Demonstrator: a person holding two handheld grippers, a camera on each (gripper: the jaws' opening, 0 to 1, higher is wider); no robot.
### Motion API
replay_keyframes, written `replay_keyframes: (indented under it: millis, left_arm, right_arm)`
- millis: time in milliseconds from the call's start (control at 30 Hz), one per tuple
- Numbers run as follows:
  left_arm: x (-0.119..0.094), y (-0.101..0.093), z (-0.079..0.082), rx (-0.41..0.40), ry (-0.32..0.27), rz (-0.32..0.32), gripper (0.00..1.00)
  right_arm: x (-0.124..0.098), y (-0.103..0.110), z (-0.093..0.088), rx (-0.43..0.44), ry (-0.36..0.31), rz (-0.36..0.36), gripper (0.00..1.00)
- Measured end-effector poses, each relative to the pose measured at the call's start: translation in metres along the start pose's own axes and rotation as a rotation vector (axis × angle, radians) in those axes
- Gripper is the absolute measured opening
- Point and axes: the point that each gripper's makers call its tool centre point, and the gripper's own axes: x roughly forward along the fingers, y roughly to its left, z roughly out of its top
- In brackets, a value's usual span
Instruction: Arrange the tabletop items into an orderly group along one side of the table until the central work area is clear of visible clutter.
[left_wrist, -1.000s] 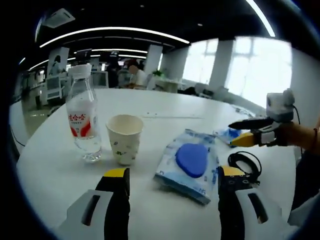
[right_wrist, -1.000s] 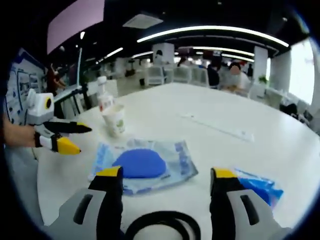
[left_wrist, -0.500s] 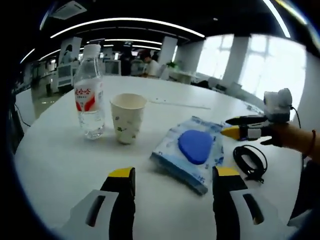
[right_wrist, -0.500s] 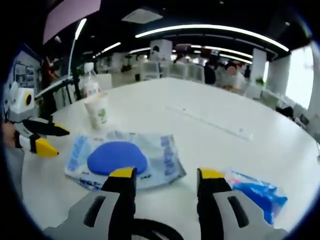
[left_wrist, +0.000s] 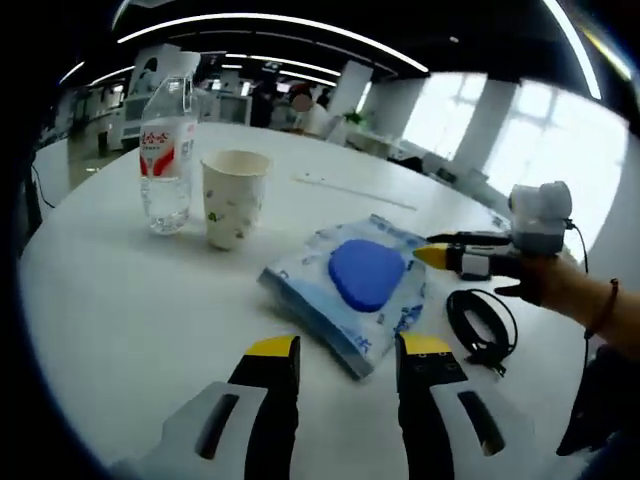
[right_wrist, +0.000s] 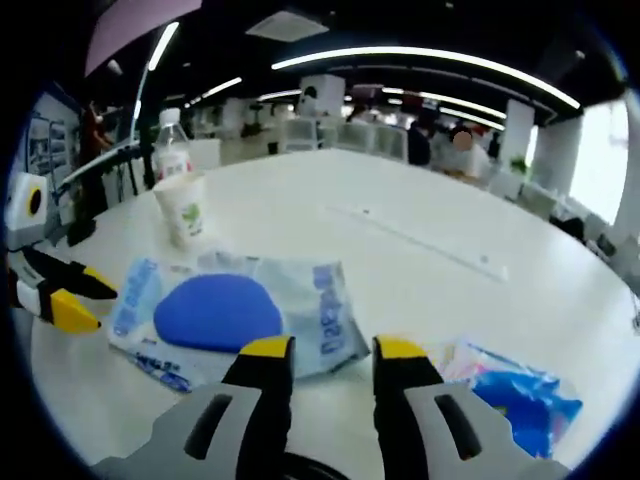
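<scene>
Both your claws hang released, left claw (left_wrist: 335, 350) and right claw (right_wrist: 328, 350) flanking the wipes pack (left_wrist: 355, 285) mid-desk (left_wrist: 120, 300), likely your next pickup.

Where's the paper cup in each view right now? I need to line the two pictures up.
Left gripper view: the paper cup stands upper left, just right of the water bottle.
Right gripper view: the paper cup stands far left, in front of the water bottle.
Shared landmark: the wipes pack with its blue lid, lying between the cup and each tool.
</scene>
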Motion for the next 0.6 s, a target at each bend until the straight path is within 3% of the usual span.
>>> replay_keyframes:
  millis: [600]
  left_arm:
    - [0.008, 0.002, -0.013, -0.038, 0.058, 0.02, 0.12]
  right_arm:
    - [-0.001, -0.008, -0.003, 0.01, 0.016, -0.04, 0.09]
